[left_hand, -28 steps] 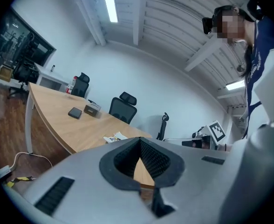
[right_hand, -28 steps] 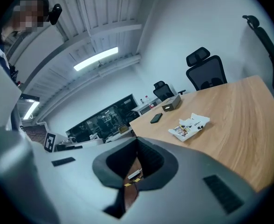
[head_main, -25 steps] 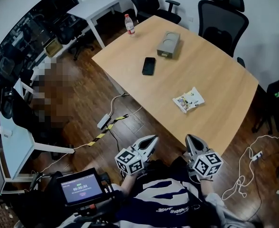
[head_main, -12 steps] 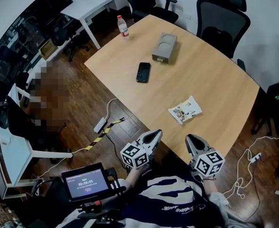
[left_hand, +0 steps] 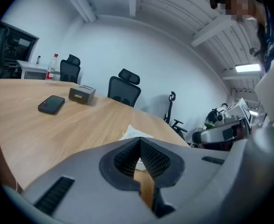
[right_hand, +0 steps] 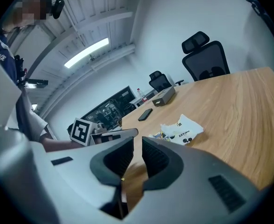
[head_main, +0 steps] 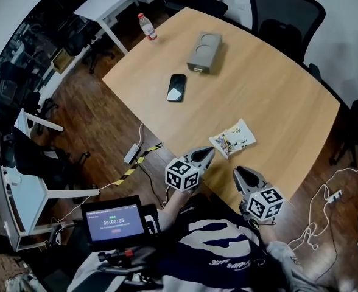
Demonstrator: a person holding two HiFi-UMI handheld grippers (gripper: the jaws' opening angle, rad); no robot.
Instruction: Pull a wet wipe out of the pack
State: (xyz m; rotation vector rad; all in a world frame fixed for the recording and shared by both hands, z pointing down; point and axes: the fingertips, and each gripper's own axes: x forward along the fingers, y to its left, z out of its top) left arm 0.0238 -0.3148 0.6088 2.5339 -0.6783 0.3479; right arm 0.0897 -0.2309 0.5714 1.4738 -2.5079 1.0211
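The wet wipe pack, white with cartoon print, lies flat near the front edge of the wooden table. My left gripper is shut with nothing in it, its tip at the table's edge just left of the pack. The right gripper hangs in front of the edge, short of the pack, jaws a narrow slit apart and empty. In the right gripper view the pack lies just beyond the right gripper, with the left gripper's marker cube to the left. In the left gripper view a sliver of the pack shows above the left gripper.
A black phone, a grey box and a bottle sit on the far part of the table. Office chairs stand behind it. Cables run over the floor on both sides. A screen device is at my lower left.
Both grippers have moved forward toward the table. The left one has gone further and now reaches the table's edge beside the pack. The pack has not moved.
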